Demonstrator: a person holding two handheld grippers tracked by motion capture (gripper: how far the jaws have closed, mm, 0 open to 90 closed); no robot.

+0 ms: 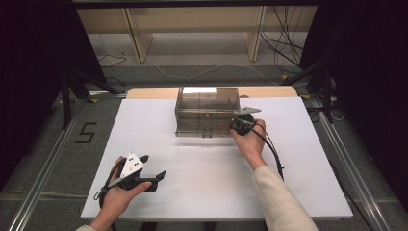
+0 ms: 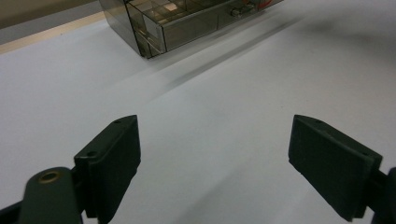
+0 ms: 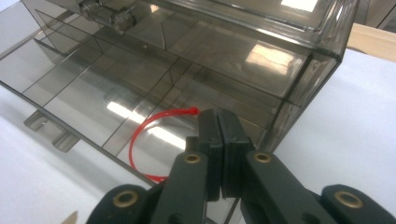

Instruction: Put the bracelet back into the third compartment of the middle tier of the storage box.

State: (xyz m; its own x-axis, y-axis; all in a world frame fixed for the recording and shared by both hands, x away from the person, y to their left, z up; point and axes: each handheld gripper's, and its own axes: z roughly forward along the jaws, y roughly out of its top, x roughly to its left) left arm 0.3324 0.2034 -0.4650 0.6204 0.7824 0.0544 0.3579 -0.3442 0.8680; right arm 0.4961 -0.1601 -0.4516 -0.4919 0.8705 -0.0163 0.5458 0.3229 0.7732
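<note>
Step in hand: judged to be pulling a drawer of the clear box (image 1: 207, 111) by its red loop (image 3: 140, 135).
Right tool (image 3: 218, 122): jaws pressed together at the box's front lower right corner; the loop's top end meets the tip. Whether the cord is actually pinched, cannot tell; no gap shows between the pads.
Left tool (image 2: 215, 154): jaws spread wide, nothing between them, hovering above the bare white surface (image 2: 224, 93), well apart from the box.
Loop position: arcs left and down from the right tool's tip, against the smoked front wall, lower end near the bottom edge.
Box position: far middle of the surface, touching it.
Doing it well: draw straight back along the drawer's line, slowly; a sideways tug could tilt or slide the box. Left tool could steady the box.
</note>
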